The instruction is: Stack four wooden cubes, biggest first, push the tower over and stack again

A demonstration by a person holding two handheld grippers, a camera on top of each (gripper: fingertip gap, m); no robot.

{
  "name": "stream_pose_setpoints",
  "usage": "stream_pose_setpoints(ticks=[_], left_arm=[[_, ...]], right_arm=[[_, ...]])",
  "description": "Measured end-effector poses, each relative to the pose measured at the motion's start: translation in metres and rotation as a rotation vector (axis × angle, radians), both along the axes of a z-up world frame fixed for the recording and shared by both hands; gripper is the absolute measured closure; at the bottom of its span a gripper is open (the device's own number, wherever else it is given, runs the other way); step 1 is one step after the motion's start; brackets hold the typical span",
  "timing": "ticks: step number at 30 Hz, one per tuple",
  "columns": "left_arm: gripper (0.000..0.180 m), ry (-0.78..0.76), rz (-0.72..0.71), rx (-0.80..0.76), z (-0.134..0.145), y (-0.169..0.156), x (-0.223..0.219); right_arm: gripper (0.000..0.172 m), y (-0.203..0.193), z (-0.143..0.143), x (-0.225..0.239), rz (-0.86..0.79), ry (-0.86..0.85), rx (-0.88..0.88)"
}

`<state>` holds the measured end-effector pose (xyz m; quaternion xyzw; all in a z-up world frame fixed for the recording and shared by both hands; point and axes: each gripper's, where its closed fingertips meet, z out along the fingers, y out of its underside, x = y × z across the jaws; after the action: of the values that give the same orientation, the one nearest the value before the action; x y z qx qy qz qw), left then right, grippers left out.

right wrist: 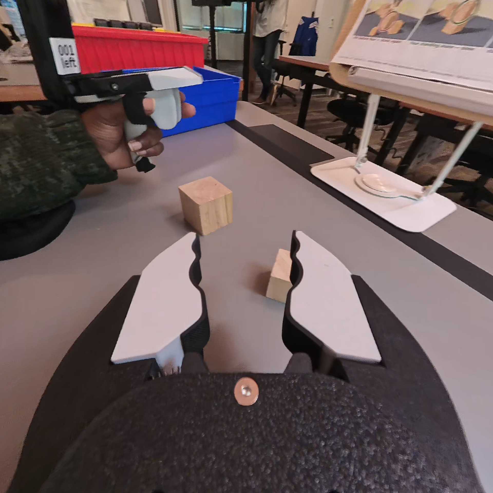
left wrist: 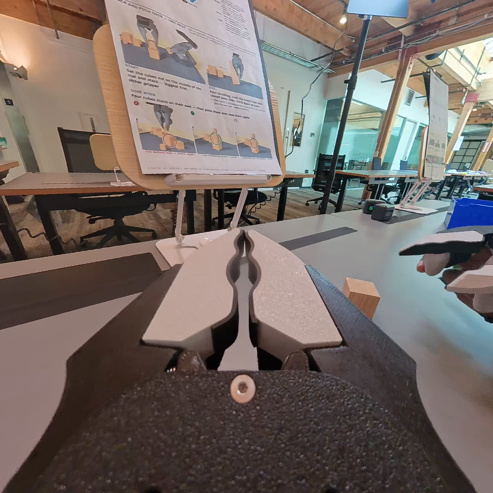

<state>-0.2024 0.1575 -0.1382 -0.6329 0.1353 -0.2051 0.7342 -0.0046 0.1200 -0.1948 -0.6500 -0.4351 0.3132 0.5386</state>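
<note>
My right claw [right wrist: 245, 240] is spread over the small, light, rigid wooden cube [right wrist: 278, 277]; I'd pinch its flat sides.

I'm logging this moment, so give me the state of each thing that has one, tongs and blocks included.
Left tongs: shut, nothing between them.
Right tongs: open, holding nothing.
Large wooden cube: resting flat on the grey table, untouched.
Small wooden cube: on the table, partly hidden behind the right finger.

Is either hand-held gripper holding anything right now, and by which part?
Neither. The left hand-held gripper is shut on nothing; the right hand-held gripper is open above the small wooden block.
</note>
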Motion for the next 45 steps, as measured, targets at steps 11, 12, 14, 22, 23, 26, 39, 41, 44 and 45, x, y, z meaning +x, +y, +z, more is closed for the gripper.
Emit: stream_pose_setpoints(ticks=[11,12,14,22,23,26,39,41,44,45], left_arm=[[0.173,0.02,0.025,-0.035,-0.003,0.002,-0.011],[0.172,0.024,0.021,-0.037,-0.003,0.002,-0.012],[0.172,0.038,0.004,-0.043,-0.005,0.002,-0.012],[0.173,0.063,-0.053,-0.067,-0.013,0.005,-0.01],[0.173,0.068,-0.054,-0.071,-0.014,0.005,-0.01],[0.174,0.075,-0.058,-0.07,-0.014,0.005,-0.008],[0.176,0.107,-0.068,-0.092,-0.022,0.003,0.002],[0.176,0.115,-0.067,-0.099,-0.025,0.004,0.003],[0.176,0.123,-0.064,-0.108,-0.028,0.004,0.002],[0.176,0.122,-0.062,-0.107,-0.028,0.004,0.002]], right_arm=[[0.09,-0.009,-0.031,-0.079,0.338,-0.351,-0.028],[0.089,-0.009,-0.035,-0.09,0.372,-0.392,-0.03],[0.086,-0.006,-0.042,-0.109,0.429,-0.456,-0.041],[0.111,0.005,-0.068,-0.141,0.534,-0.692,-0.067],[0.111,0.003,-0.059,-0.139,0.541,-0.658,-0.061],[0.111,0.001,-0.029,-0.118,0.528,-0.559,-0.045],[0.111,-0.026,-0.061,0.012,0.372,-0.578,-0.114],[0.111,-0.025,-0.07,0.015,0.353,-0.589,-0.107],[0.111,-0.024,-0.07,0.014,0.34,-0.574,-0.109],[0.109,-0.024,-0.068,0.013,0.336,-0.568,-0.108]])
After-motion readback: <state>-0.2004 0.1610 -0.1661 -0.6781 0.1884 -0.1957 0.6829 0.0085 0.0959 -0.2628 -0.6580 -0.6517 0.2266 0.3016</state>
